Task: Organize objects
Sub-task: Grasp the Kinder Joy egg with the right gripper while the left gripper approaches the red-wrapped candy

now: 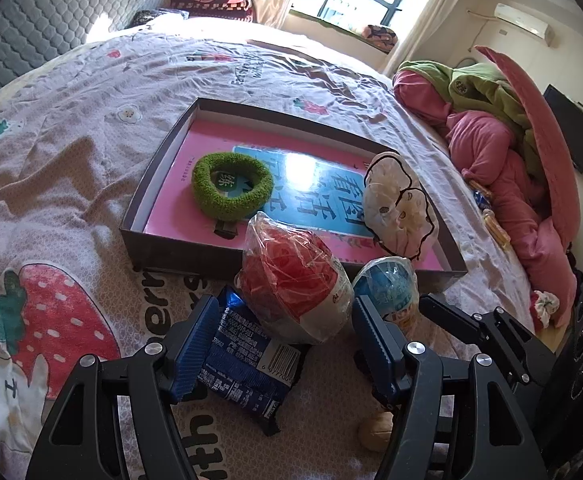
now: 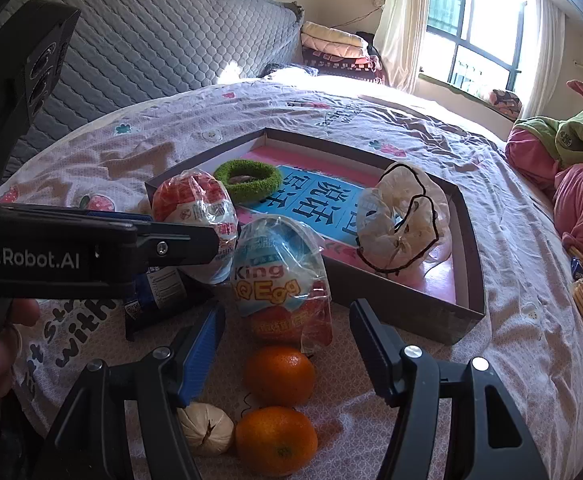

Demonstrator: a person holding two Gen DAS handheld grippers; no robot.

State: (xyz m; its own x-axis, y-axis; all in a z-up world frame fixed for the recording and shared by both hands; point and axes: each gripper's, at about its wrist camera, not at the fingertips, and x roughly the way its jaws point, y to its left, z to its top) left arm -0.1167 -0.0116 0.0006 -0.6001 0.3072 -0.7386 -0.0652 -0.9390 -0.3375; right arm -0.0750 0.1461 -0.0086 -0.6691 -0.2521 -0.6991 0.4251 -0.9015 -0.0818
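Here the left hand-held gripper (image 1: 281, 344) hangs wide open and empty around the red plastic-wrapped toy egg (image 1: 291, 284), which lies on the bed just outside the shallow dark cardboard box (image 1: 143, 216). Picking it up looks like the step in hand; next, closing on it. The right hand-held gripper (image 2: 287, 354) waits half-open, empty, near the box.

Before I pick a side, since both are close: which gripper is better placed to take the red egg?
Left. Its open jaws already flank the red egg; the right gripper faces the blue egg.
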